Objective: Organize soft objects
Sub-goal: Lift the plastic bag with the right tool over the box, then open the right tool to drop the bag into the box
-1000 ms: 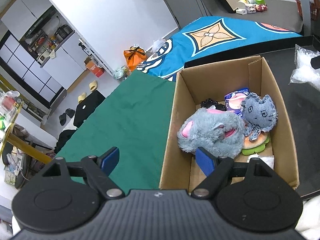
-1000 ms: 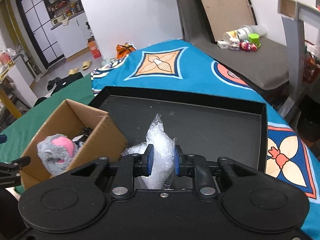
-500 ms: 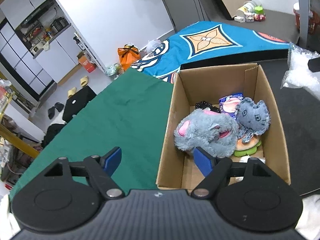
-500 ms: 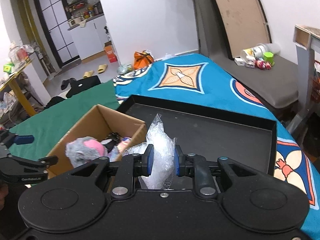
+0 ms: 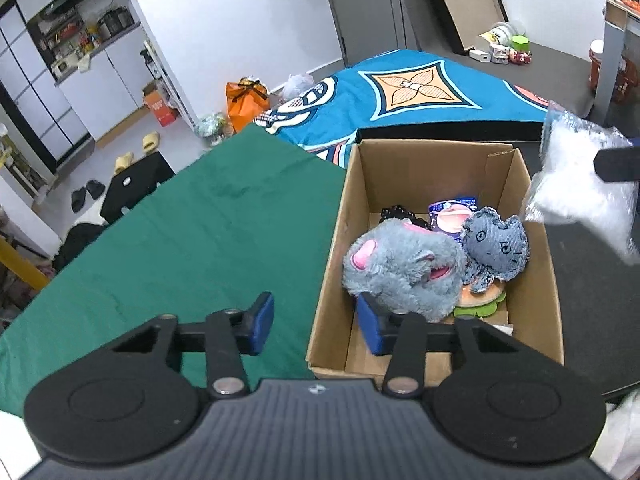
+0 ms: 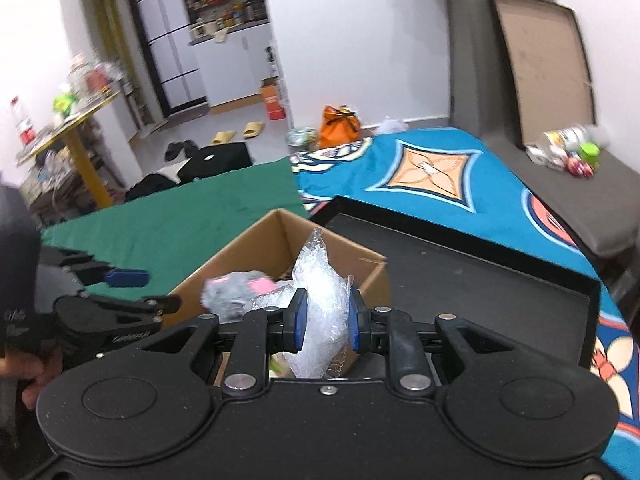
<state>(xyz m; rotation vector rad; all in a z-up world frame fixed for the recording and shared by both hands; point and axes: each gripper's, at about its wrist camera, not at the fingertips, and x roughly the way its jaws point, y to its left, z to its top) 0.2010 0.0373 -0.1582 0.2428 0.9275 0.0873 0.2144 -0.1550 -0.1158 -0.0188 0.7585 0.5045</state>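
A cardboard box point(image 5: 340, 240) stands between a green cloth and a black tray. It holds a grey plush toy point(image 5: 400, 268), a denim plush cat point(image 5: 496, 244), a flat green and orange toy point(image 5: 480, 304) and a pink and purple packet point(image 5: 452, 216). My right gripper point(image 6: 323, 322) is shut on a clear plastic bag with white stuffing point(image 6: 320, 280), held above the box's right wall; the bag also shows in the left wrist view point(image 5: 580, 192). My left gripper point(image 5: 316, 328) is open and empty, straddling the box's near left wall point(image 6: 224, 256).
The black tray point(image 6: 480, 280) lies right of the box on a blue patterned cloth point(image 6: 432, 176). The green cloth point(image 5: 192, 240) covers the table to the left. An orange bag point(image 5: 244, 100) and slippers lie on the floor beyond.
My right gripper has risen and swung left with the bag, from over the tray to over the box's right side. My left gripper has drawn back and lifted a little, still open.
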